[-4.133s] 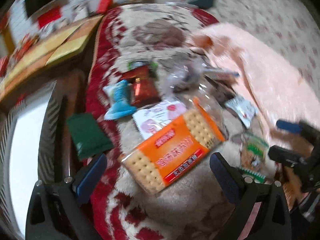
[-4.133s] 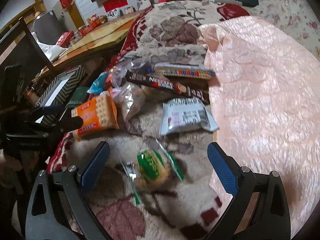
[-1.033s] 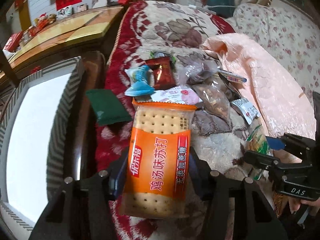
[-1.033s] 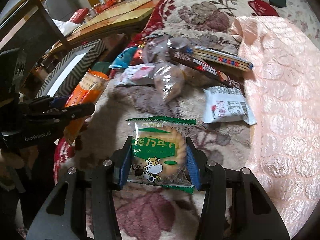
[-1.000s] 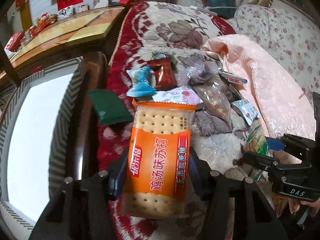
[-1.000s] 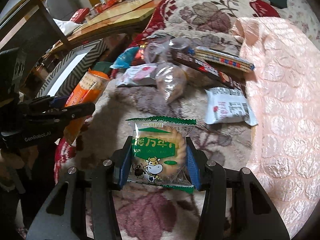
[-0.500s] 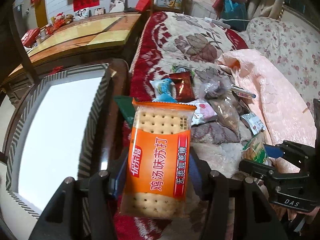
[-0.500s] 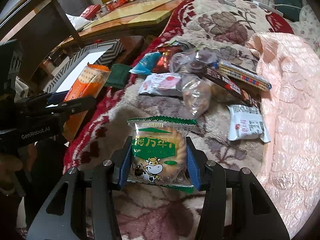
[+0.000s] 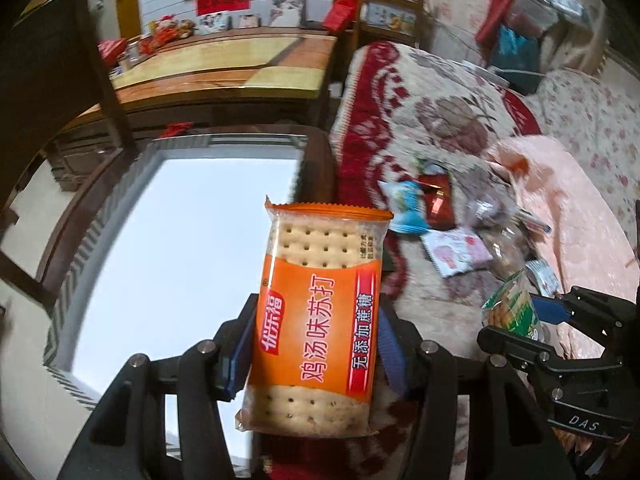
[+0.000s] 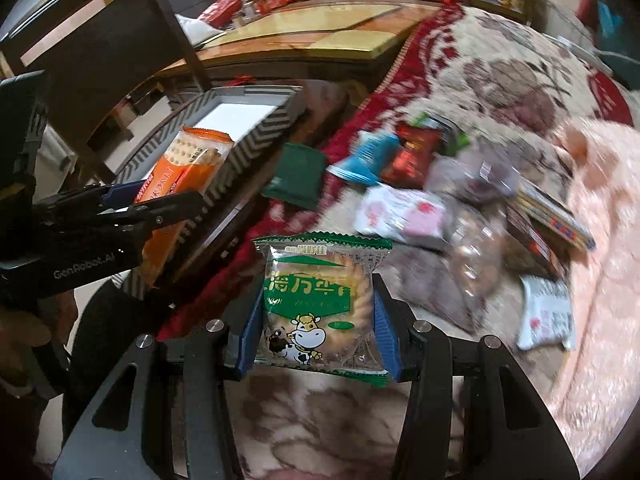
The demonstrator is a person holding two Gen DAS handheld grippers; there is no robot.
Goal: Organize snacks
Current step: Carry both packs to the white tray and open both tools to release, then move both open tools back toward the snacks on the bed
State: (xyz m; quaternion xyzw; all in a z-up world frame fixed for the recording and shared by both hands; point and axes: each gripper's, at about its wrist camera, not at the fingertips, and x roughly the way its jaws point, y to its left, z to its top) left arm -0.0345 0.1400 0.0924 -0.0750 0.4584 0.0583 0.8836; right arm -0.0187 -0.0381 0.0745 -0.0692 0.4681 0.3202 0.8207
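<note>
An orange cracker pack is clamped upright between the blue pads of the left hand-held gripper, whose jaws are closed against the pack's two long sides. The pack is held above the near right edge of a white tray with a zigzag-patterned rim, the tray lying to the left of a red and cream blanket.

A green biscuit packet printed with a cartoon cow is gripped in the right hand-held gripper, the jaws being pressed against its left and right edges. This packet is held above the blanket, to the right of the tray.

In the right wrist view, the other snacks are seen lying loosely on the blanket: a dark green pouch nearest the tray, then a blue packet, a red packet, a pink and white packet and a clear bag. A pink quilt is spread at the right.
</note>
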